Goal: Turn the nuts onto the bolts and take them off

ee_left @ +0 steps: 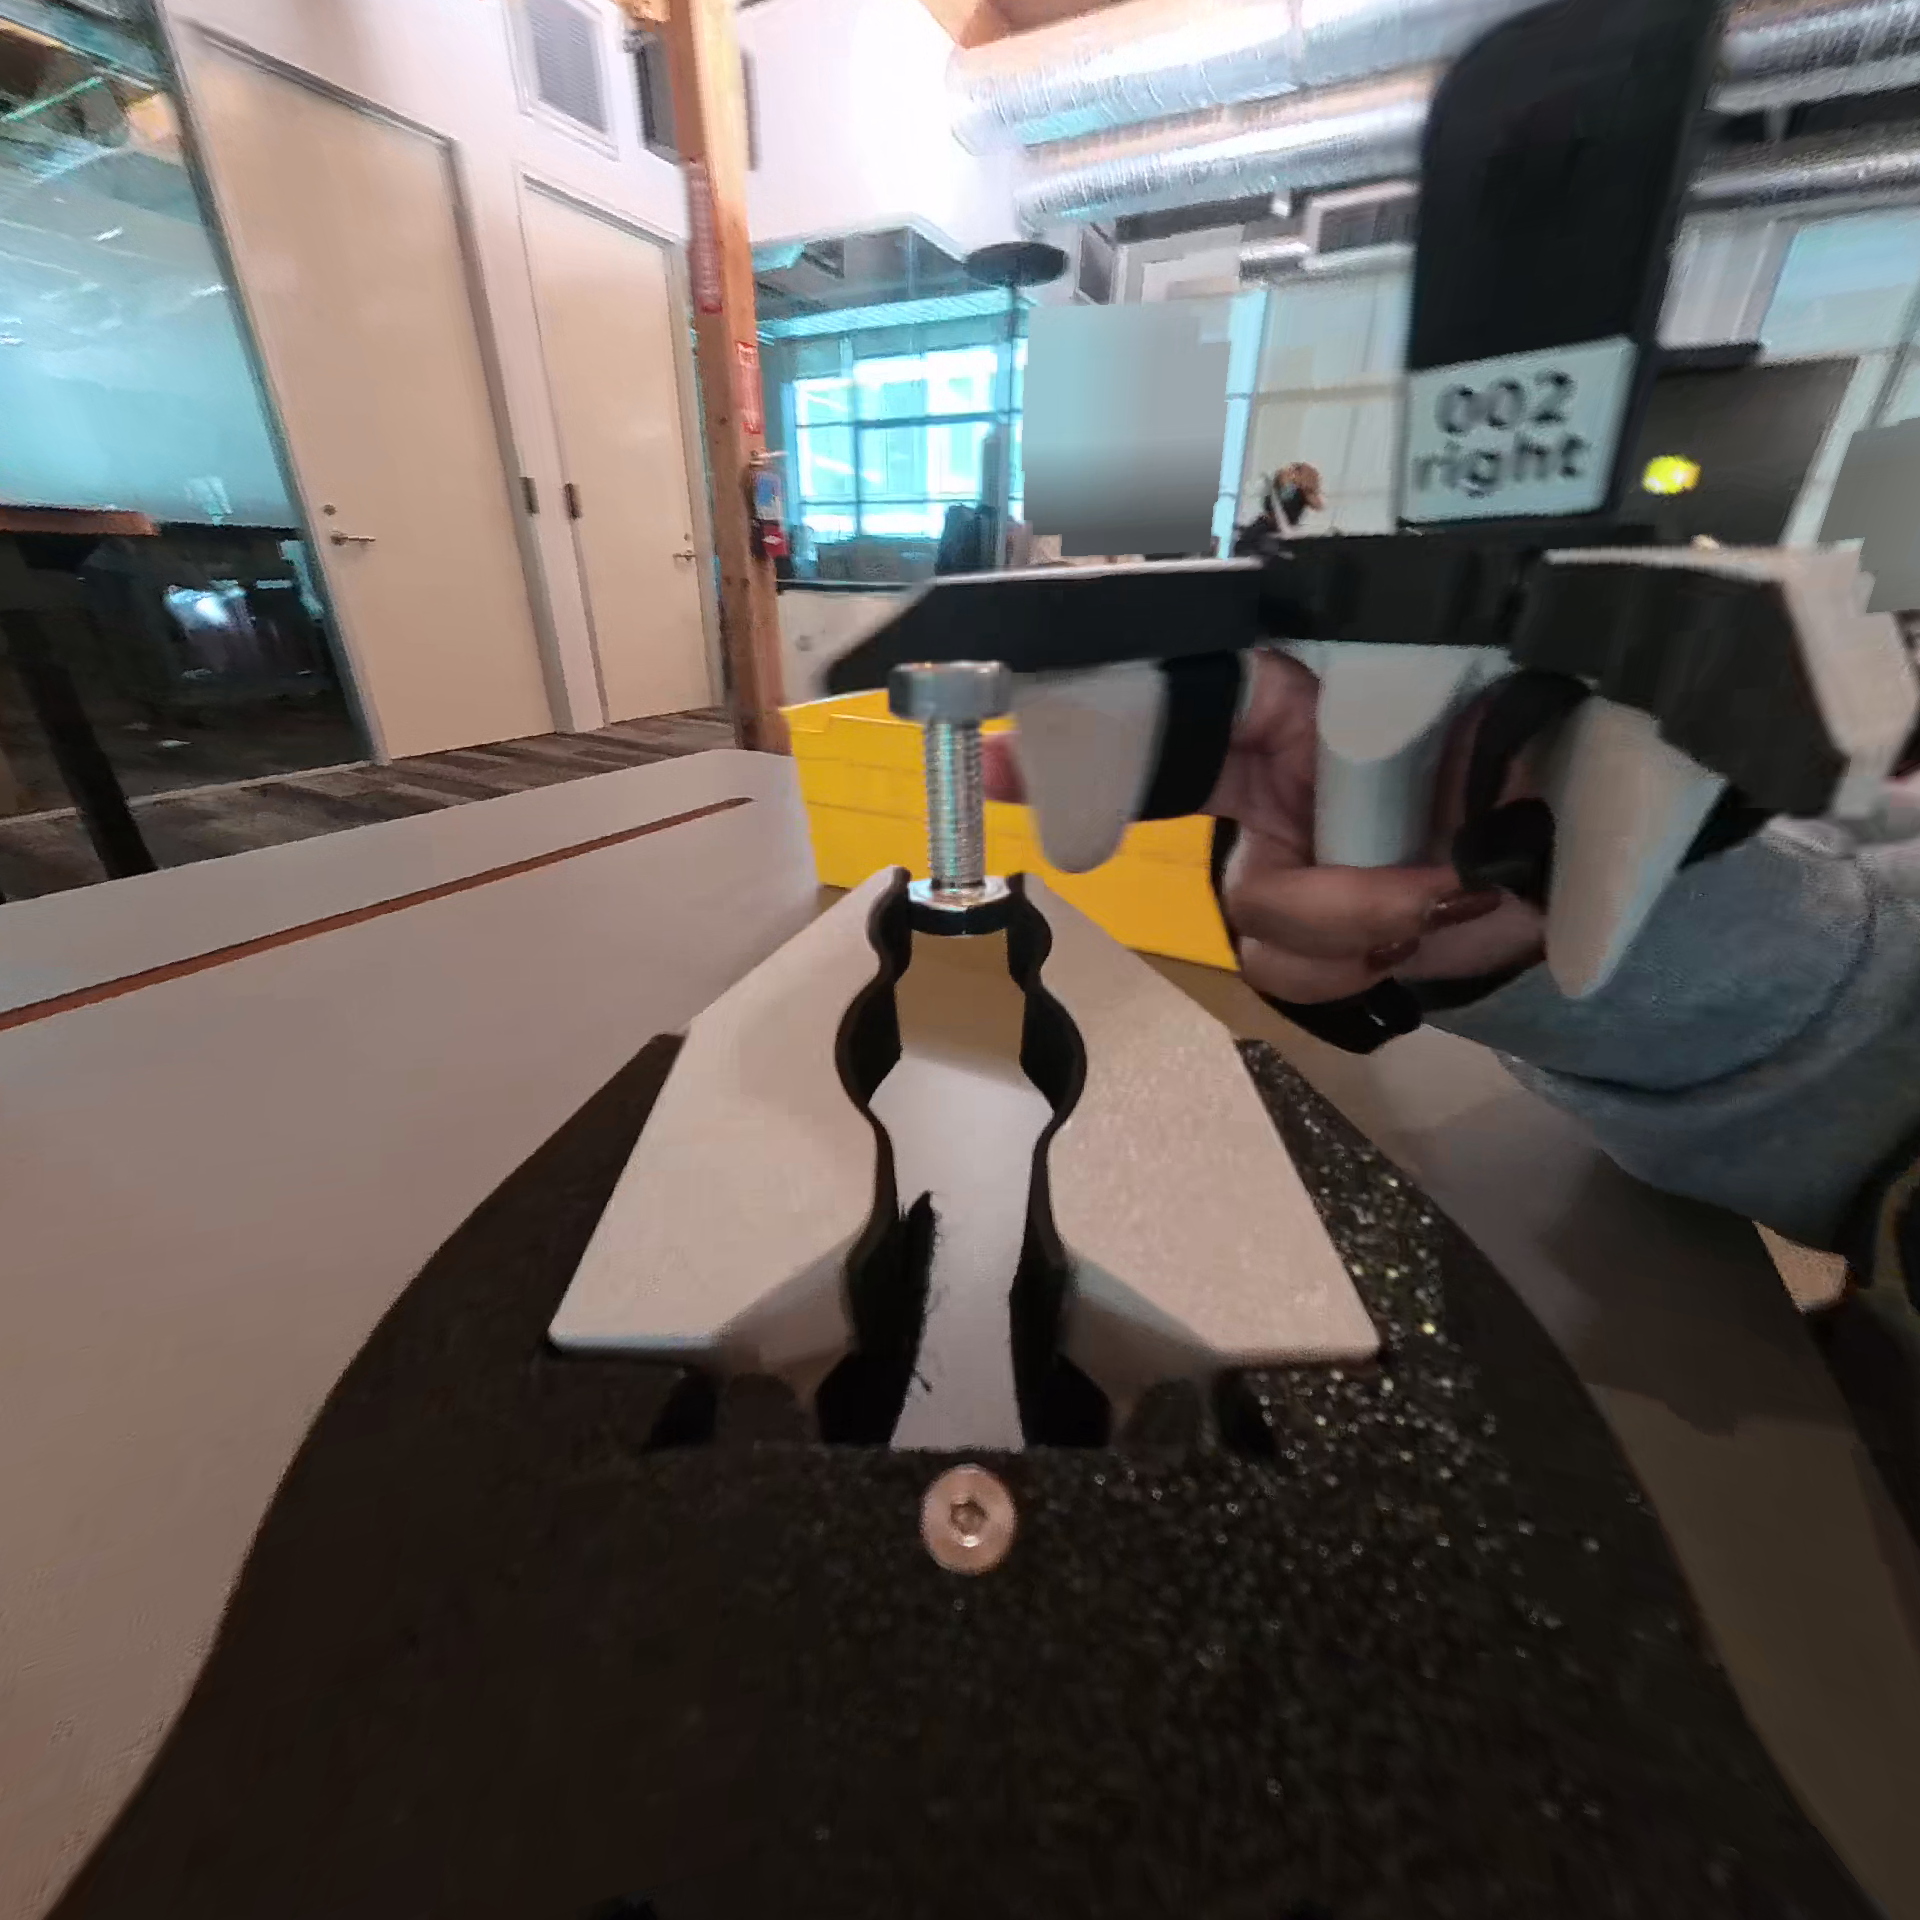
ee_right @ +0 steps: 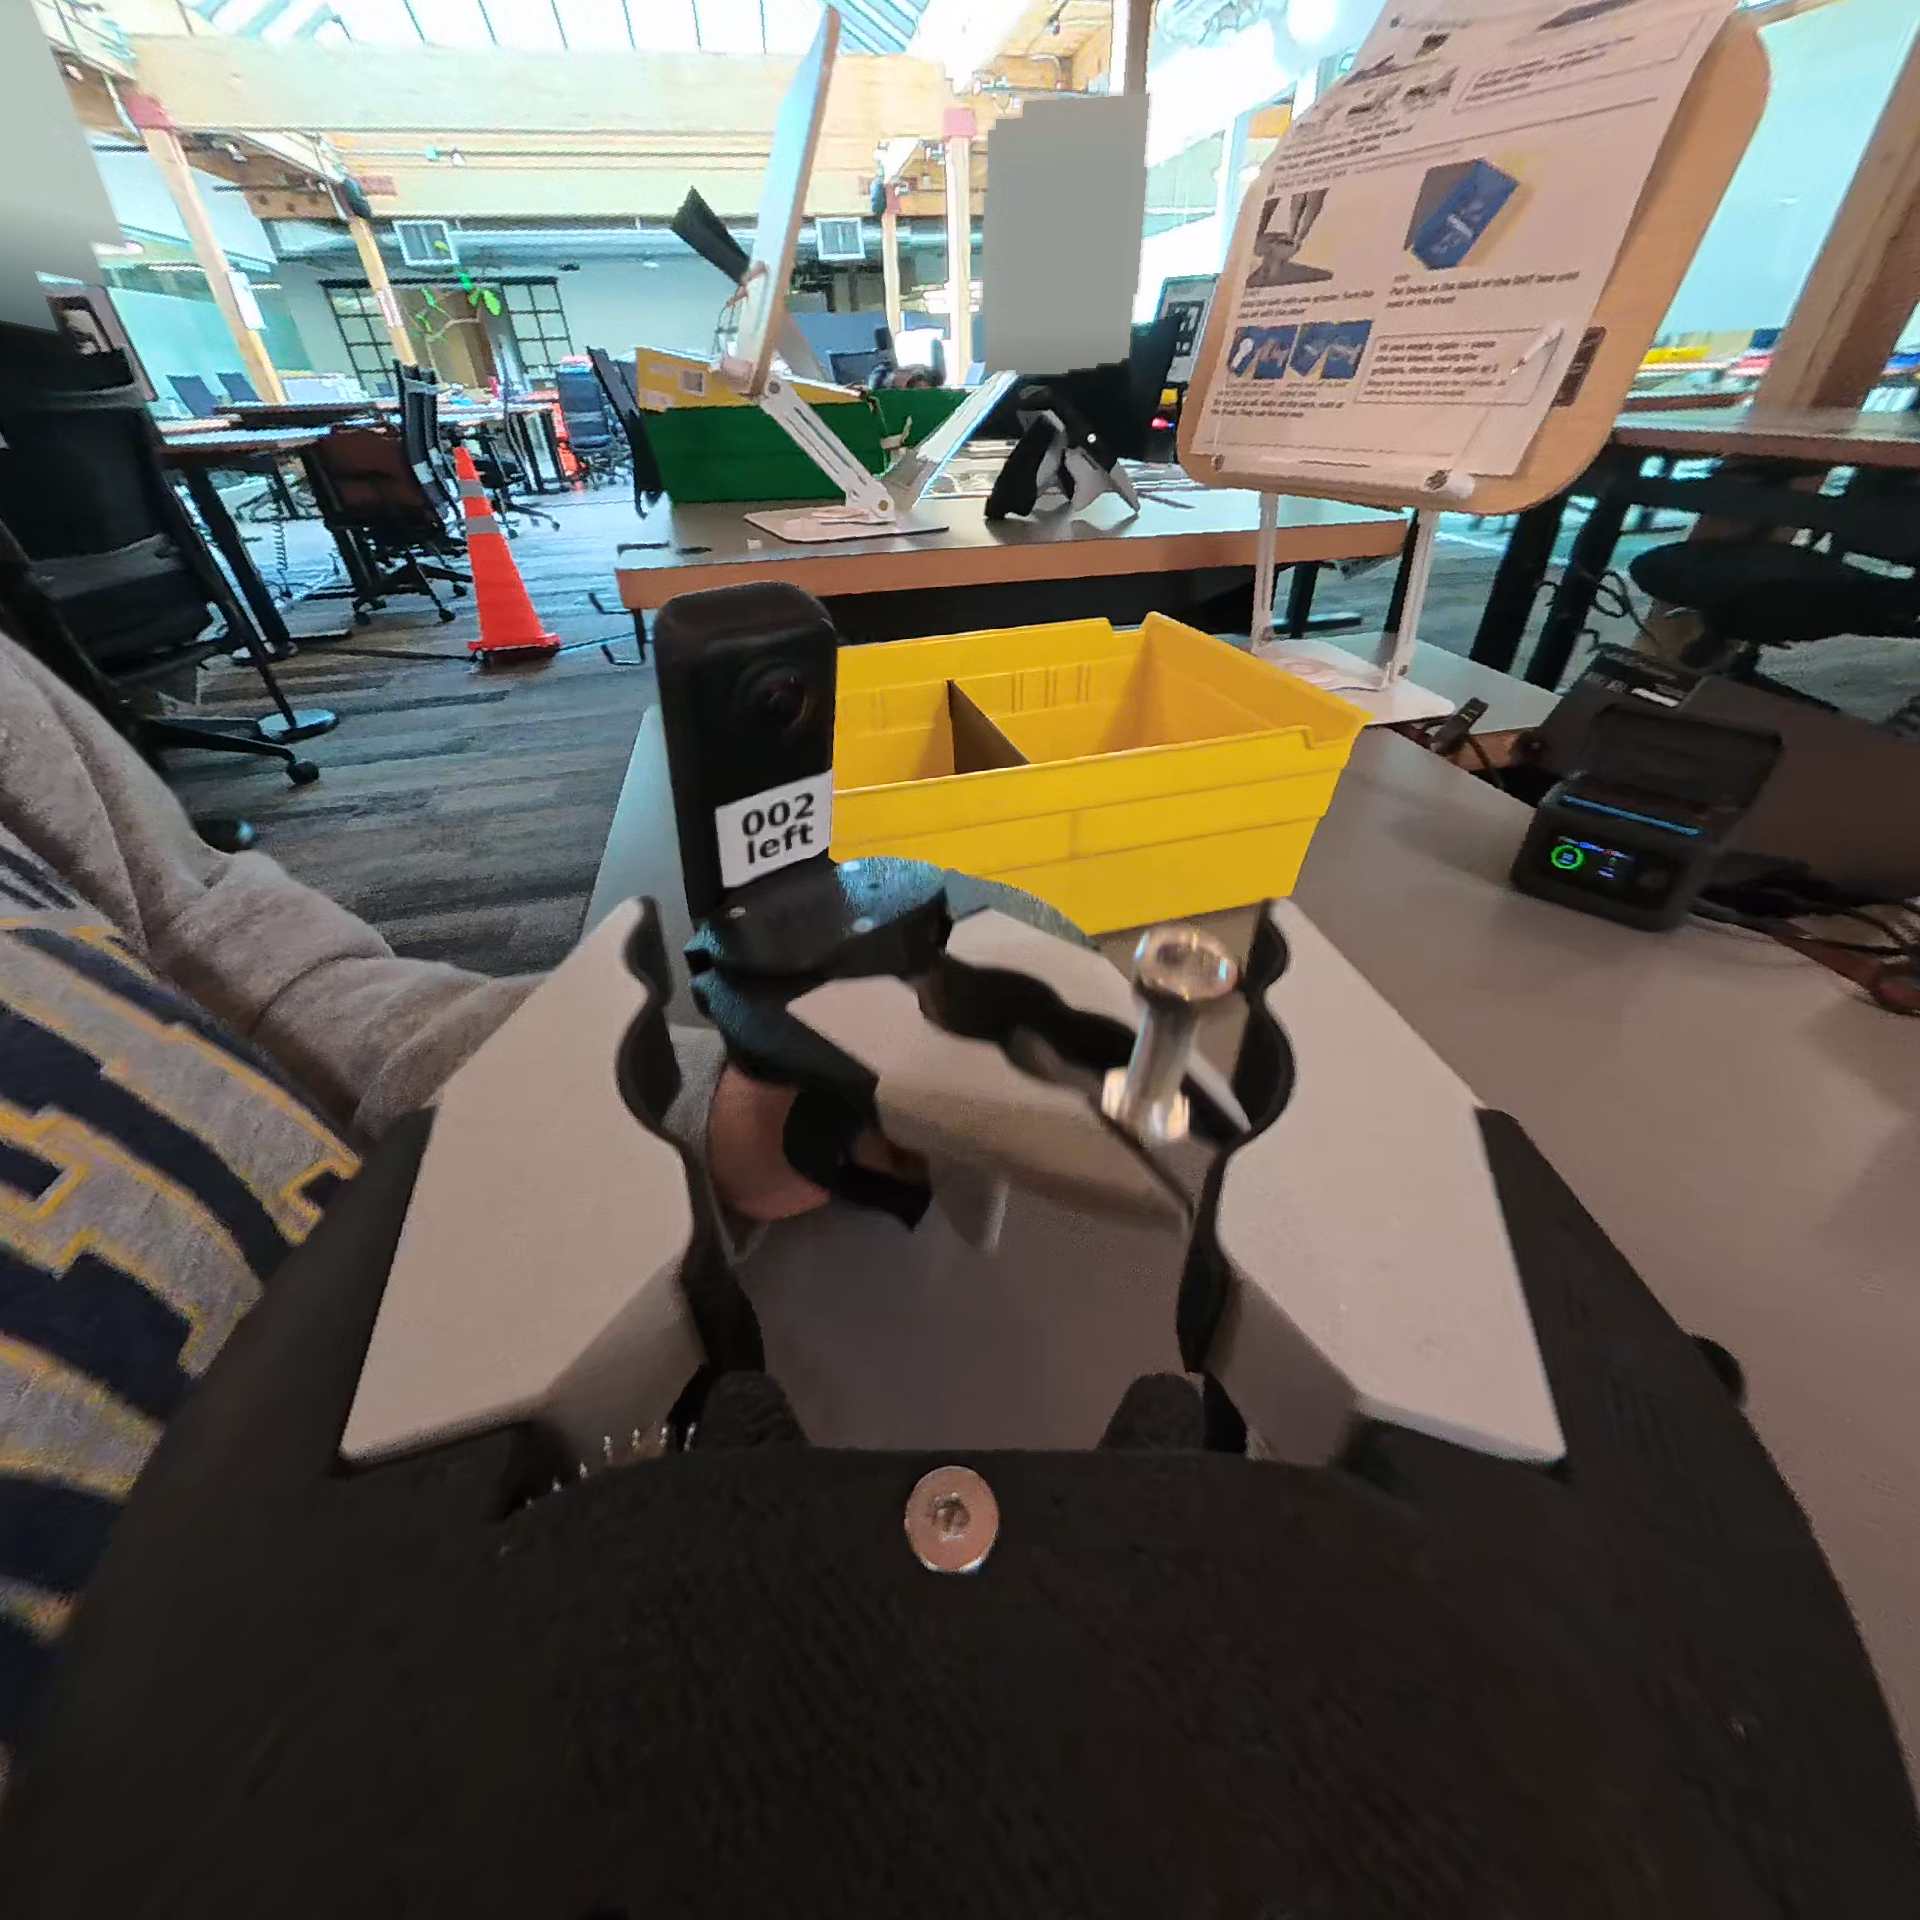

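My left gripper (ee_left: pixel 956 920) is shut on a steel nut (ee_left: pixel 954 902) at its fingertips. A silver bolt (ee_left: pixel 954 800) stands upright in the nut, head on top. My right gripper (ee_left: pixel 997 623), held by a hand (ee_left: pixel 1330 904), comes in from the right at the height of the bolt head. In the right wrist view my right gripper (ee_right: pixel 951 956) is wide open. The bolt (ee_right: pixel 1158 1039) lies between its fingers, close to the right fingertip (ee_right: pixel 1273 997). The left gripper (ee_right: pixel 1132 1122) holds the bolt's lower end there.
A yellow divided bin (ee_right: pixel 1081 831) stands on the grey table (ee_right: pixel 1558 1039) just behind the bolt; it also shows in the left wrist view (ee_left: pixel 1143 894). An instruction board on a stand (ee_right: pixel 1475 239) and a small black device (ee_right: pixel 1631 842) are at the right. A person's grey sleeve (ee_right: pixel 208 935) is at the left. The small black device (ee_right: pixel 1631 842) is about 35 centimeters from both grippers' fingertips.
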The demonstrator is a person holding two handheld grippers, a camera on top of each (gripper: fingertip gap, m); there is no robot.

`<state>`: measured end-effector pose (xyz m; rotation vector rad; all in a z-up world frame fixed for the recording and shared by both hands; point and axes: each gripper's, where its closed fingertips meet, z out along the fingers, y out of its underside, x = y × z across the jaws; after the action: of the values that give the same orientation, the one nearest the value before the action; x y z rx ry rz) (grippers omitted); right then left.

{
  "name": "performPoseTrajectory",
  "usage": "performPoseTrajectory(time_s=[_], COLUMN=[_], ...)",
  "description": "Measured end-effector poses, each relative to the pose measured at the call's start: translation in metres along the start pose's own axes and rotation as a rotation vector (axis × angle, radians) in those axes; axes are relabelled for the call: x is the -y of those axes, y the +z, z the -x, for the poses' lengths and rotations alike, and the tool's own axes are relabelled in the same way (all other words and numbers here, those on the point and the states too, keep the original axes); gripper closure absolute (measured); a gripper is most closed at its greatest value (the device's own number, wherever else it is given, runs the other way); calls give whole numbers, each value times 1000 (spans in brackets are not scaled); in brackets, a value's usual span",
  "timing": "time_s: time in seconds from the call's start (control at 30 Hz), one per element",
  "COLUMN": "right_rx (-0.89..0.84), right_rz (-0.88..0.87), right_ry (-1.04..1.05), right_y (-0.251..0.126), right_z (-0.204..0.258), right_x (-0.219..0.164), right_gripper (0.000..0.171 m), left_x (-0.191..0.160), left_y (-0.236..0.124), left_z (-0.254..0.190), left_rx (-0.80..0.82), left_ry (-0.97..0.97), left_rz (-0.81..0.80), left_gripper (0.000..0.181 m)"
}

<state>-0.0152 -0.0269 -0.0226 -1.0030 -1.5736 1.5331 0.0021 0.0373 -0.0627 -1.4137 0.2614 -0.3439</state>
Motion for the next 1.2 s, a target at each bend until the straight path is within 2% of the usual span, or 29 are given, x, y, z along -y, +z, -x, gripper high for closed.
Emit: performPoseTrajectory(time_s=[0.07, 0.23, 0.33, 0.4, 0.47, 0.57, 0.67, 0.7, 0.77, 0.9, 1.03, 1.1, 1.2], right_rx=[-31, 8, 18, -17, -42, 13, 8, -5, -49, 11, 67, 47, 9], right_rz=[-23, -14, 16, -18, -47, 6, 3, -10, -49, -12, -16, -26, 20], right_ry=[6, 8, 19, 20, 33, 37, 27, 10, 10, 23, 29, 21, 6], right_y=[-10, 7, -1, -13, -14, 1, -8, -16, -24, -4, -11, -16, -6], right_z=[-5, -7, -2, -7, -15, -9, -4, -5, -14, -11, 6, 4, -8], right_x=[3, 2, -5, -1, 5, -2, -3, -2, 5, 4, 3, 5, 0], right_gripper=[70, 69, 70, 88, 87, 82, 79, 87, 93, 85, 83, 92, 82], left_x=[3, -1, 4, 9, 7, -3, 4, 6, 10, -1, 17, 19, 10], left_y=[-3, 5, -2, -8, -3, 8, -3, -9, -10, 10, -8, -15, -3], left_z=[6, -17, 1, 13, 1, -21, 4, 15, 12, -29, -5, 10, -14], left_rx=[17, -92, -8, 37, -13, -86, 20, 63, 29, -138, -65, -5, -83], left_ry=[-40, -12, -62, -115, -76, 8, -58, -96, -118, -13, -163, -199, -92], left_rz=[-22, -1, -34, -72, -49, 20, -25, -43, -70, 9, -120, -145, -59], left_gripper=[165, 165, 165, 166, 165, 165, 165, 166, 166, 165, 165, 165, 166])
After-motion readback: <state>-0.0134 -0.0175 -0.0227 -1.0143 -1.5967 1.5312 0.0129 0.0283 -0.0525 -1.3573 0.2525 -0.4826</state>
